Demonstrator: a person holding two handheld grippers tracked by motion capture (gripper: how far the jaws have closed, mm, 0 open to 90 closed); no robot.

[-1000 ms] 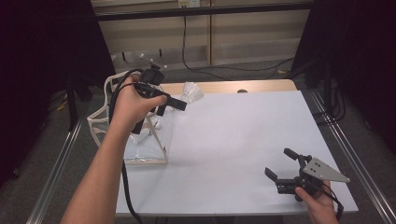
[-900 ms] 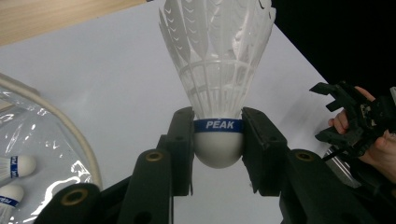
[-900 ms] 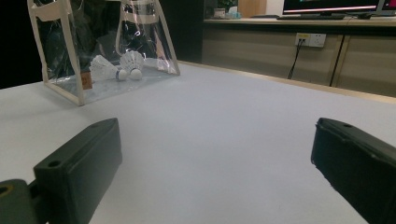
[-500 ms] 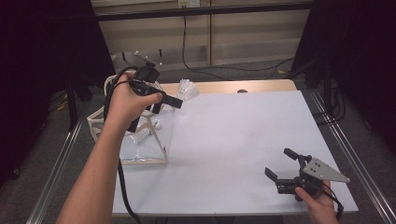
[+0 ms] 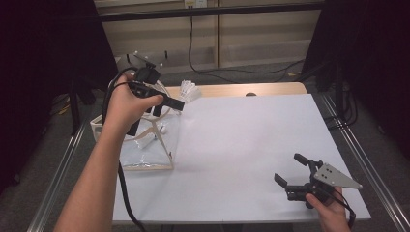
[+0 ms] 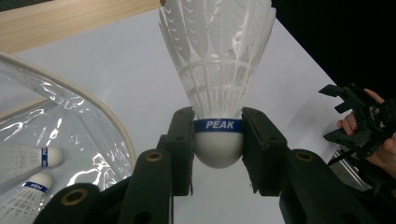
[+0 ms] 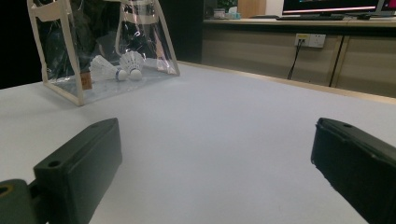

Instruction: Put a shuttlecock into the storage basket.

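Note:
A white feather shuttlecock (image 6: 218, 60) with a blue PEAK band is held by its cork, feathers pointing away, in my left gripper (image 6: 218, 135). In the high view this gripper (image 5: 173, 104) hovers over the right edge of a clear plastic bag (image 5: 145, 150) with cream trim, and the shuttlecock (image 5: 189, 91) sticks out past it over the table's far edge. Two more shuttlecocks (image 7: 114, 69) lie inside the bag (image 7: 70, 42). My right gripper (image 5: 296, 174) rests low at the table's front right, open, with nothing between its fingers (image 7: 79, 168).
The white tabletop (image 5: 241, 140) stretches between the bag and the right gripper. A wooden strip (image 5: 232, 90) runs along the far edge. Cables hang from a wall behind. Metal rails flank the table on both sides.
My left hand has lifted and drawn a little to the left, toward the bag, carrying the shuttlecock with it. The right gripper has stayed put.

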